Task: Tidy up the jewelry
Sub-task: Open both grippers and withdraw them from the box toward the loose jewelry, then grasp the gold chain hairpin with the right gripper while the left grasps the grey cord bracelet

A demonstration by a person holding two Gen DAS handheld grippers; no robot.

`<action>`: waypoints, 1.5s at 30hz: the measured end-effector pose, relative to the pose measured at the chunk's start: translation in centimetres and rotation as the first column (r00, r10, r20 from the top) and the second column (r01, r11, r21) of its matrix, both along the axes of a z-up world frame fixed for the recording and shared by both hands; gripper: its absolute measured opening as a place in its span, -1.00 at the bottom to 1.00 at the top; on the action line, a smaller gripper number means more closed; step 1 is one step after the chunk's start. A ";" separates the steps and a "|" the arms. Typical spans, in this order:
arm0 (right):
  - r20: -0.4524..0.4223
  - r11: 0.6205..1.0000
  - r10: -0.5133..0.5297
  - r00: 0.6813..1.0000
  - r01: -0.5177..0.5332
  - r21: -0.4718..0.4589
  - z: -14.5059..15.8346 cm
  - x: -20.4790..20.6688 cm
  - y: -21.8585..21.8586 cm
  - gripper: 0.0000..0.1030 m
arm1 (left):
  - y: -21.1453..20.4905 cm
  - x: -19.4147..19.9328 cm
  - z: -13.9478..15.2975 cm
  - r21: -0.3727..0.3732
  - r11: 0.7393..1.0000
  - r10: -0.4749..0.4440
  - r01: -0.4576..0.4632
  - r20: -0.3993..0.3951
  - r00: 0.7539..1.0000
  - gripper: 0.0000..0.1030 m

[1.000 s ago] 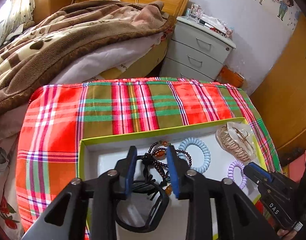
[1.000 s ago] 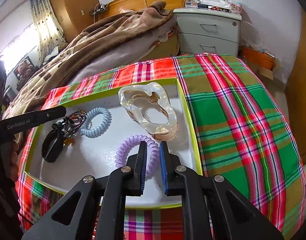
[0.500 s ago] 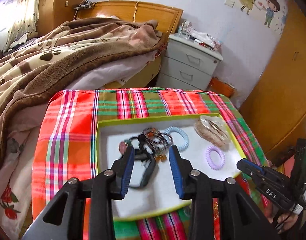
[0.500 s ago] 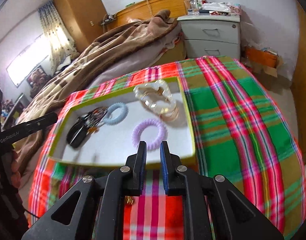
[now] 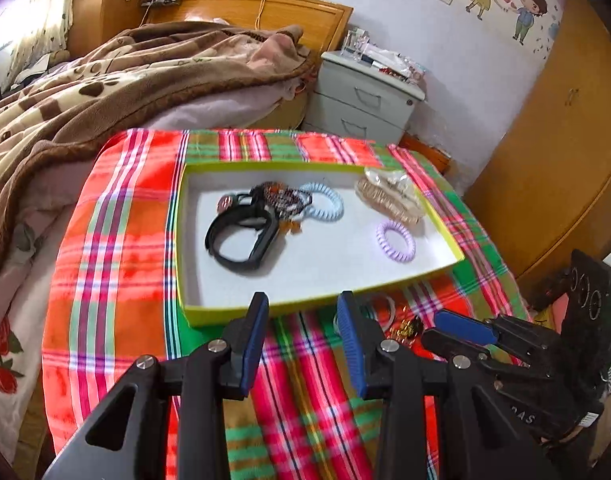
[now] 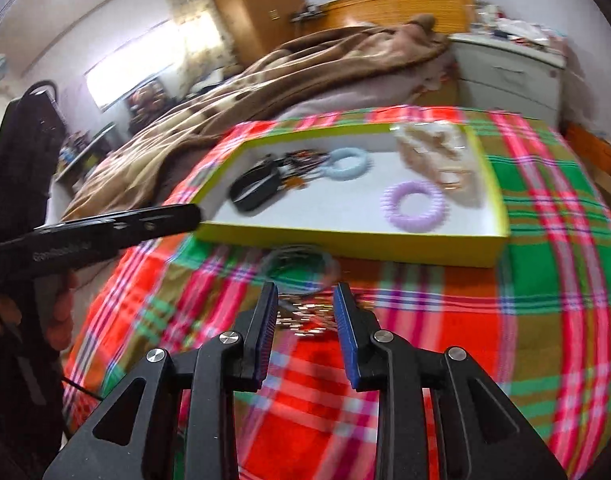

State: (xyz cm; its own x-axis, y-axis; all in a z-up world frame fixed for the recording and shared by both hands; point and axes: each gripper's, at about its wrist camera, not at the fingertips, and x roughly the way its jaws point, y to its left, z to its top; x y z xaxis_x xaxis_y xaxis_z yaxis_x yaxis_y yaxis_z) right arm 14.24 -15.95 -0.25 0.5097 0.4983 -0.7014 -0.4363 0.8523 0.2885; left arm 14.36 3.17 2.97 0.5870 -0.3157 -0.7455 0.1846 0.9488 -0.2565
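Both my pairs of fingers stand spread with nothing between them. My left gripper (image 5: 303,334) hangs low in its frame, short of the near wall of the tray (image 5: 317,300). My right gripper (image 6: 305,320) is lower centre of its own blurred frame, pointed at the loose pieces lying on the plaid cloth (image 6: 545,300) outside the tray.

Those loose pieces are what the next move turns on, I judge: a pale bangle (image 6: 301,270) lies just beyond my right fingertips, and a small heap of gold bits (image 6: 305,316) sits right between them. My right hand is the nearer one. The bangle lies flat, so I cannot name a long axis for it.

Inside the tray, from left to right in the left view: a black watch band (image 5: 241,240), a tangle of dark beads (image 5: 279,196) touching it, a blue coil hair tie (image 5: 323,202), a purple coil hair tie (image 5: 395,242) and a clear hair claw (image 5: 389,194) at the far right corner.
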 end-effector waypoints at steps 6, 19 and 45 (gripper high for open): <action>-0.039 0.999 -0.034 0.999 0.033 -0.014 -1.3 0.9 0.1 -0.42 | -0.1 -0.8 -1.0 -0.004 1.000 -0.003 0.003 -0.032 0.999 -0.27; -0.075 0.997 0.077 0.994 -0.077 -0.001 -1.5 -2.1 1.0 -0.42 | -0.2 -0.7 -2.2 -0.011 1.000 -0.002 0.001 -0.065 0.998 -0.27; -0.027 0.989 0.060 0.998 -0.063 -0.137 -1.6 -1.5 2.8 -0.93 | 0.0 -0.3 -2.9 -0.009 1.000 0.002 -0.003 -0.085 0.996 -0.27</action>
State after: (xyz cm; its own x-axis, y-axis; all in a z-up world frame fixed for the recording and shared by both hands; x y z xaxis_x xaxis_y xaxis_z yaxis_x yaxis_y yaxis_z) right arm 12.73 -13.12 -1.81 0.4645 0.4257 -0.7766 -0.4836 0.8565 0.1803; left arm 14.04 3.13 0.09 0.5227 -0.3216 -0.7896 0.1598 0.9467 -0.2797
